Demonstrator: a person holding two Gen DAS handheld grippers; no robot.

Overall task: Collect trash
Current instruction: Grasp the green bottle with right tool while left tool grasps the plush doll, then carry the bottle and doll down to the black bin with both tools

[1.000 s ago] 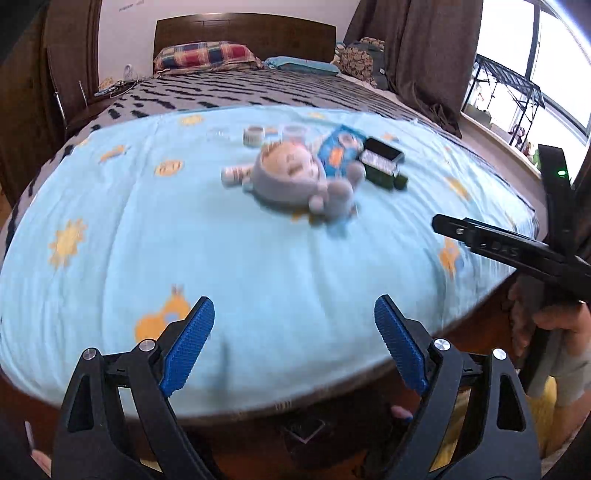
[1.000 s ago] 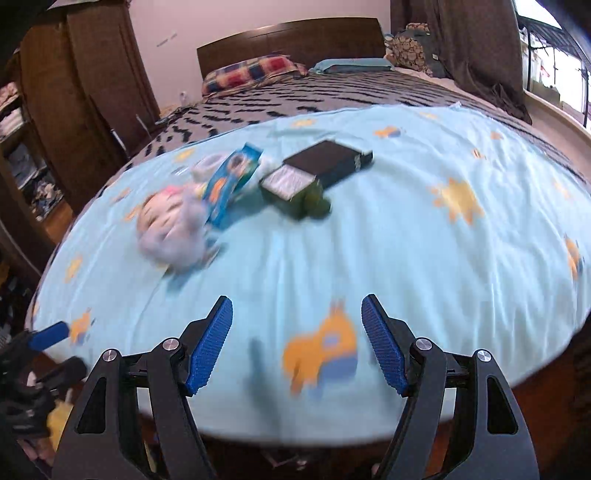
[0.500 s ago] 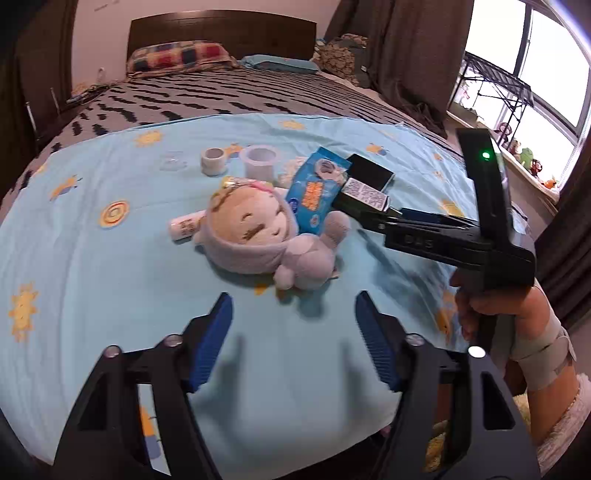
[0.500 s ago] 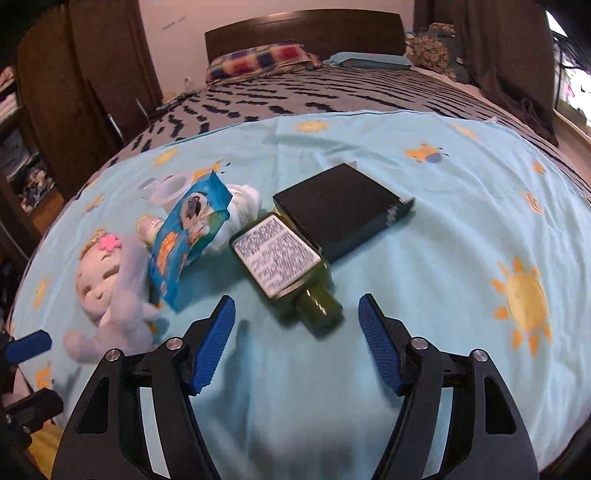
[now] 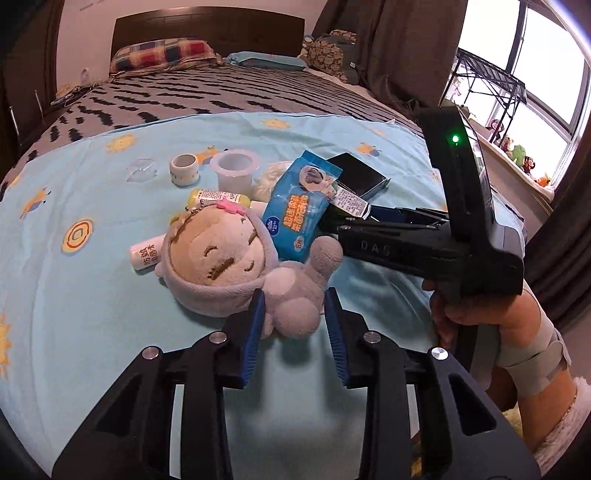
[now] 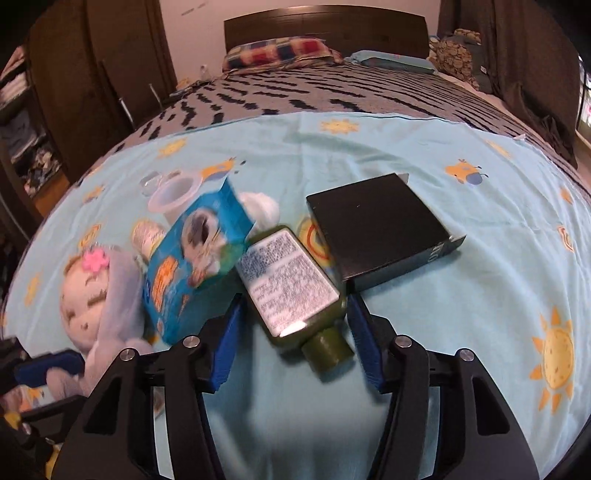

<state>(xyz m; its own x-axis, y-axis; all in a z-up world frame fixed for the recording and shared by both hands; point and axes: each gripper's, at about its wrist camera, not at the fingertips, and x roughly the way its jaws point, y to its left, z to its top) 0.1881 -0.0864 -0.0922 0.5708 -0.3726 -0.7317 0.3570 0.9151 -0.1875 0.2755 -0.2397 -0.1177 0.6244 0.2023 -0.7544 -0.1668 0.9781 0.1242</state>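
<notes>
A dark wooden headboard (image 5: 208,27) backs the bed, brown curtains (image 5: 406,44) flank a bright window (image 5: 535,74)

**Both grippers close in on the clutter**

A second ago both grippers hang back at the near edge of the bed, jaws spread wide. Now the left gripper (image 5: 293,317) is far forward, its jaws narrowed around the lower body of the plush doll (image 5: 236,266), with the blue pads beside its legs. The right gripper (image 6: 295,328) has advanced too: its jaws, somewhat narrower than before, now flank the cap end of the green bottle (image 6: 295,291). In the left wrist view the right gripper reaches in from the right, over the bottle.
</notes>
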